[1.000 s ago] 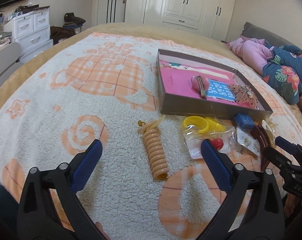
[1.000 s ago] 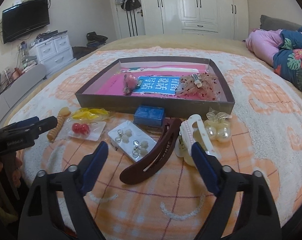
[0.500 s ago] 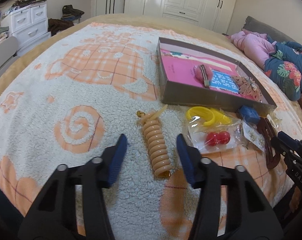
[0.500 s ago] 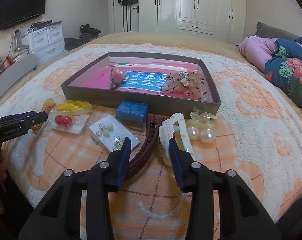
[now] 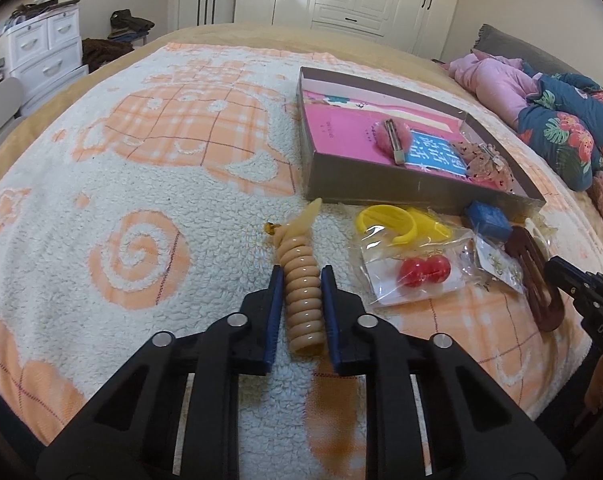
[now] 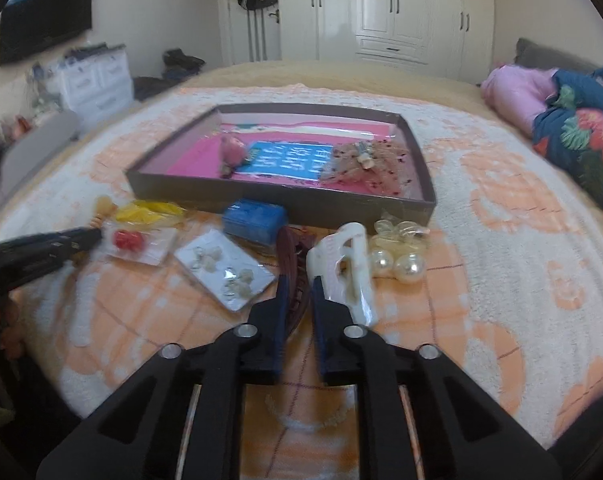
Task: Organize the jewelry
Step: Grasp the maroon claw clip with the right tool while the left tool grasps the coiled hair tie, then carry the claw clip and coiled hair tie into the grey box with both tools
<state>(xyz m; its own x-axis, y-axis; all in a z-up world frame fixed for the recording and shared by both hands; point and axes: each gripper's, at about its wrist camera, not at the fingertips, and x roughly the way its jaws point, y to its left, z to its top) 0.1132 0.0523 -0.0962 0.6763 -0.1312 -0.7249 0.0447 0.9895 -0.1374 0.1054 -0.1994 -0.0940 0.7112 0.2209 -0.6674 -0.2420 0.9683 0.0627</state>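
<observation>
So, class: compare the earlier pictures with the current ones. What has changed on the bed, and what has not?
Both tongs have just been closing. The left tongs now clamp the beige spiral hair tie; the right tongs have shut on the dark brown hair clip. Unmoved: the box, blue case, earring card, white claw clip, pearls and cherry packet.

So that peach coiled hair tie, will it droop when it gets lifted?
Probably: the spiral hair tie looks like soft springy coils, so its free end may sag. The left tool pinches it mid-length. Glossy plastic could slip a little; it looks light.
</observation>
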